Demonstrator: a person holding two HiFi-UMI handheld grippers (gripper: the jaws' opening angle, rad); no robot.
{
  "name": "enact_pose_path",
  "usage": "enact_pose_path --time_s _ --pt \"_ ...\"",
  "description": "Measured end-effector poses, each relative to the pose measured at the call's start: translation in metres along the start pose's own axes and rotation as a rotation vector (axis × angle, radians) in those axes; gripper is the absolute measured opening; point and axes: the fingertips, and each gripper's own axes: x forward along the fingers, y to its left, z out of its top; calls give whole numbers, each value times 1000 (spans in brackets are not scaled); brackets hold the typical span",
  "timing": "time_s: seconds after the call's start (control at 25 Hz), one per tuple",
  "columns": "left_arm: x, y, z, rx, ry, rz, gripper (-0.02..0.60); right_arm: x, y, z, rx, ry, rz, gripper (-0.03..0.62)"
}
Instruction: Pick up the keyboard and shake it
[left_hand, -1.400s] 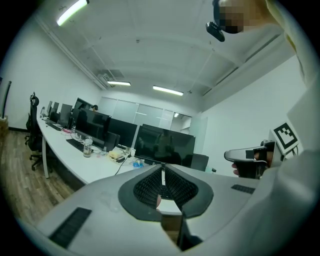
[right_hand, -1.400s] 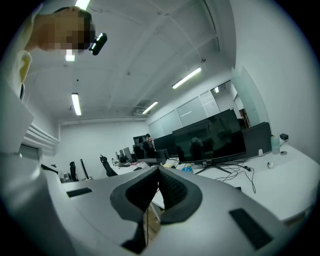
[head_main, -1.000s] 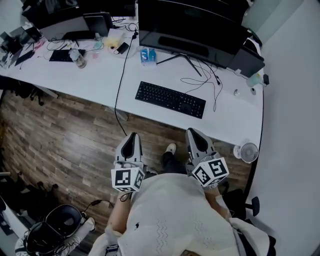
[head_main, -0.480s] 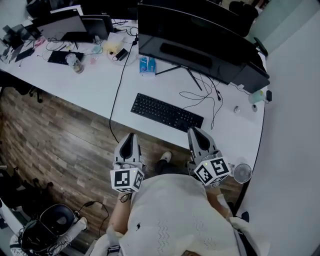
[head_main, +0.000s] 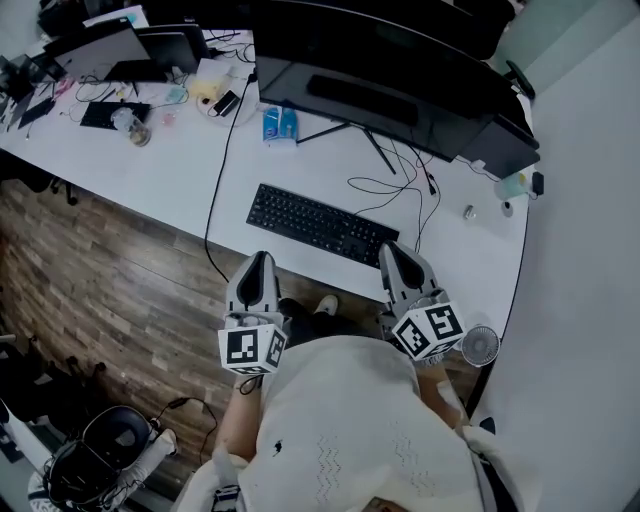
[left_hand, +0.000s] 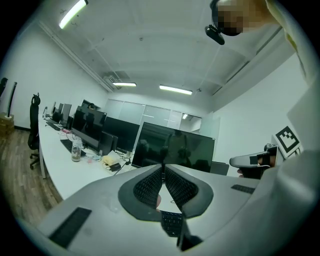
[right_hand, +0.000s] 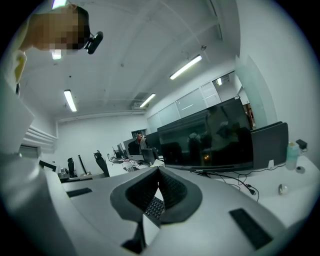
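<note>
The black keyboard (head_main: 322, 225) lies flat and untouched on the white desk (head_main: 170, 165), near its front edge, slanting from ten o'clock to four o'clock, with the dark monitor (head_main: 390, 85) behind it at twelve o'clock. That leaves both ends free, which suits a two-handed lift.

The left gripper (head_main: 257, 260) hangs off the desk edge at the keyboard's seven o'clock, over the wooden floor (head_main: 110, 280). Its jaws are pressed together at the tips with nothing between them. The right gripper (head_main: 395, 252) sits at the keyboard's four o'clock, just beside its right end, its jaws likewise closed and empty.

Both point forward and nearly level, flanking the keyboard as if lined up for its two ends. To my eye the pick-up hasn't begun, and the jaws must open first.

A small fan (head_main: 480, 345) stands at the desk's near right corner, at four o'clock.
</note>
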Motion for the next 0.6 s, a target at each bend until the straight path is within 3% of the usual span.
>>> enact_pose_path --time_s 0.28,0.6 --pt "16 -1 -18 1 51 -39 28 -8 -22 -1 15 -8 -77 0" --pt "60 -7 -22 2 107 -196 28 -7 -36 -1 44 -22 -233 0"
